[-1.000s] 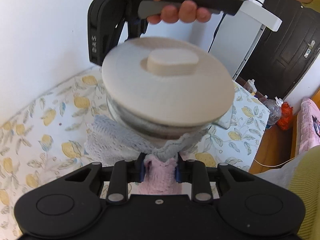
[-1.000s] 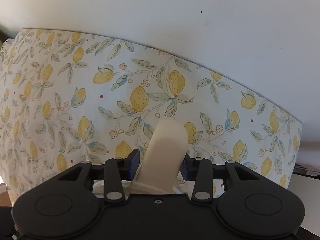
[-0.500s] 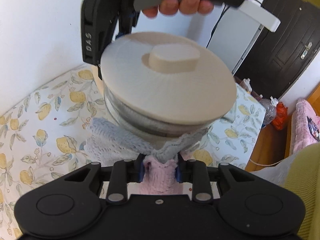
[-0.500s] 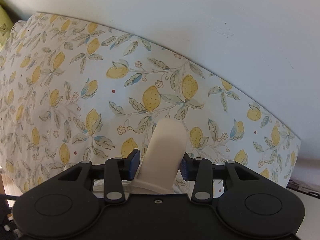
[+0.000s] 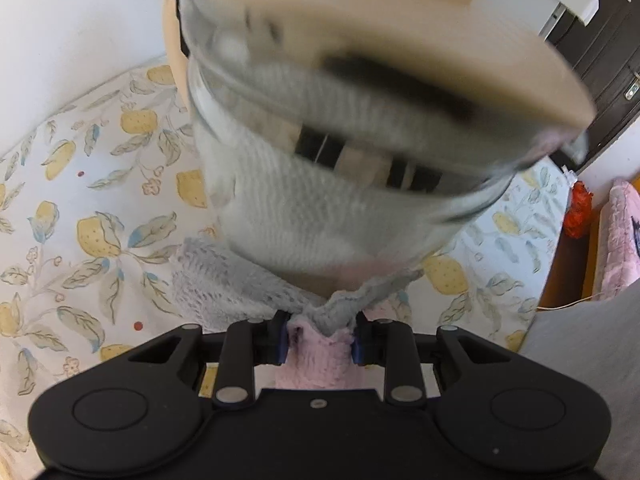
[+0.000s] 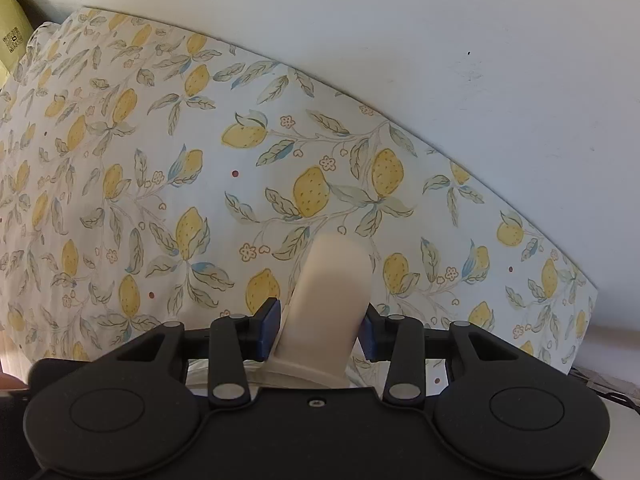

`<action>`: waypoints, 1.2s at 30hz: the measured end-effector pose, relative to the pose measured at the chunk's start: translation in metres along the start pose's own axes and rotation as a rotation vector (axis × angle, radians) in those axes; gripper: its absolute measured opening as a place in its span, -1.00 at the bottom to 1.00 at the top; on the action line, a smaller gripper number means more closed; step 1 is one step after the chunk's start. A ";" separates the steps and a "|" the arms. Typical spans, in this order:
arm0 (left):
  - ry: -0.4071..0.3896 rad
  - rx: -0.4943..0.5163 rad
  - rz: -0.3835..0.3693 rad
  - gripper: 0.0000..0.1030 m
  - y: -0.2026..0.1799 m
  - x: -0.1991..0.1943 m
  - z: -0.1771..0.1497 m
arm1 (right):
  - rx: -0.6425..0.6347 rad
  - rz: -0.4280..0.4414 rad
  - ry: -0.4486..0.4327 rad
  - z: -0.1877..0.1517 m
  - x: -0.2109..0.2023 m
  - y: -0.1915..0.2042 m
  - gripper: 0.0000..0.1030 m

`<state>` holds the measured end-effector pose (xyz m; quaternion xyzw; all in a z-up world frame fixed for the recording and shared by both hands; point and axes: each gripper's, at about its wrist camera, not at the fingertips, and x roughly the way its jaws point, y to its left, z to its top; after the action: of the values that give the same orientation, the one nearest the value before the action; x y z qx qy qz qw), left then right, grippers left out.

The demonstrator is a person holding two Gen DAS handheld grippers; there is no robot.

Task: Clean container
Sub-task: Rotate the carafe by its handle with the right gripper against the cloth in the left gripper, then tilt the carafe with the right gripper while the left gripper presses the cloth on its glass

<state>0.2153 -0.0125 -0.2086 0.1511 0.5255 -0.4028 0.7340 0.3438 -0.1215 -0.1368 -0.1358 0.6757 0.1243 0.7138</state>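
- Two tools at work: left tool (image 5: pixel 320 338) is clamped on a bunched pink-and-grey cloth (image 5: pixel 280 292); right tool (image 6: pixel 320 330) has its jaws closed on the knob (image 6: pixel 330 292) of the beige lid (image 5: pixel 460 52).
- Container (image 5: pixel 320 184) (clear glass, lid on) hangs in the air by that knob, above the lemon-print desk (image 5: pixel 80 200), close in front of the left cam and blurred.
- Step in hand, as I read it: wiping the outer glass wall w/ the cloth, which sits against the low side of the wall.
- Keep cloth flat on the glass, not just the pinched tip; more contact = cleaner wipe.
- Push light. The whole thing hangs off one knob grip, so a hard shove could swing the container or pop it off the lid (can't tell how tight the lid sits).
- Better: stroke around the wall or upward toward the lid, never down and away from it.
- Right tool shd stay square on the knob; roll it in small steps to bring a fresh side round to the cloth.
- Watch the rim just under the lid: the cloth could snag there.
- If the grip feels shaky, setting the container on the desk first is prob the safer way.
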 end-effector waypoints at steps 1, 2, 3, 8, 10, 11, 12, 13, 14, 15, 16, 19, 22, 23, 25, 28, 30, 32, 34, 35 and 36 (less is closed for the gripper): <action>0.002 -0.004 0.000 -0.48 0.001 0.004 -0.001 | 0.000 0.000 0.001 0.000 0.000 0.000 -0.12; 0.005 -0.009 -0.002 -0.48 0.002 0.006 -0.001 | -0.006 0.002 0.002 -0.001 0.000 0.001 -0.12; 0.008 -0.014 -0.006 -0.47 0.003 0.008 -0.002 | -0.009 0.002 0.001 -0.001 0.000 0.001 -0.12; 0.000 -0.017 -0.007 -0.47 0.005 0.009 -0.005 | -0.013 0.001 -0.001 -0.002 -0.001 0.002 -0.12; 0.002 -0.015 0.001 -0.48 0.005 0.004 -0.003 | -0.013 0.002 -0.006 -0.003 -0.001 0.002 -0.12; 0.006 -0.004 0.009 -0.48 0.003 0.002 -0.003 | -0.015 0.002 -0.008 -0.003 -0.001 0.003 -0.12; 0.009 0.010 0.019 -0.48 0.001 0.000 -0.002 | -0.020 0.004 -0.009 -0.003 -0.002 0.003 -0.12; 0.010 0.029 0.031 -0.48 -0.002 -0.004 -0.001 | -0.024 0.005 -0.010 -0.004 -0.002 0.004 -0.12; 0.010 0.045 0.035 -0.48 -0.004 -0.009 0.000 | -0.027 0.006 -0.011 -0.004 -0.002 0.004 -0.12; 0.010 0.054 0.030 -0.48 -0.004 -0.015 0.002 | -0.029 0.008 -0.012 -0.004 -0.002 0.004 -0.12; 0.014 0.055 0.024 -0.49 -0.004 -0.020 0.004 | -0.030 0.008 -0.012 -0.004 -0.002 0.005 -0.12; 0.031 0.030 0.001 -0.50 0.000 -0.035 0.015 | -0.030 0.002 -0.010 -0.003 -0.001 0.007 -0.13; 0.012 0.082 0.008 -0.49 -0.008 -0.053 0.021 | -0.042 -0.002 -0.001 -0.002 -0.001 0.009 -0.13; 0.005 0.095 0.012 -0.49 -0.011 -0.059 0.023 | -0.047 -0.001 -0.002 -0.002 -0.001 0.009 -0.13; -0.002 0.105 0.010 -0.49 -0.016 -0.067 0.025 | -0.048 0.004 -0.007 -0.003 -0.001 0.009 -0.13; -0.002 0.118 0.019 -0.49 -0.022 -0.075 0.029 | -0.047 0.012 -0.016 -0.005 -0.002 0.008 -0.14; 0.001 0.127 0.032 -0.49 -0.026 -0.080 0.031 | -0.044 0.020 -0.018 -0.006 -0.003 0.008 -0.14; 0.005 0.139 0.042 -0.49 -0.032 -0.082 0.033 | -0.045 0.030 -0.017 -0.007 -0.004 0.008 -0.14; 0.010 0.153 0.053 -0.49 -0.035 -0.082 0.034 | -0.048 0.037 -0.015 -0.008 -0.004 0.008 -0.14; 0.012 0.156 0.056 -0.49 -0.036 -0.082 0.035 | -0.051 0.037 -0.015 -0.008 -0.004 0.009 -0.14; 0.014 0.157 0.058 -0.49 -0.037 -0.082 0.036 | -0.054 0.036 -0.015 -0.008 -0.004 0.009 -0.14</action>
<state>0.2009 -0.0232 -0.1140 0.2261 0.4929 -0.4200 0.7277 0.3328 -0.1157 -0.1335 -0.1417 0.6692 0.1563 0.7125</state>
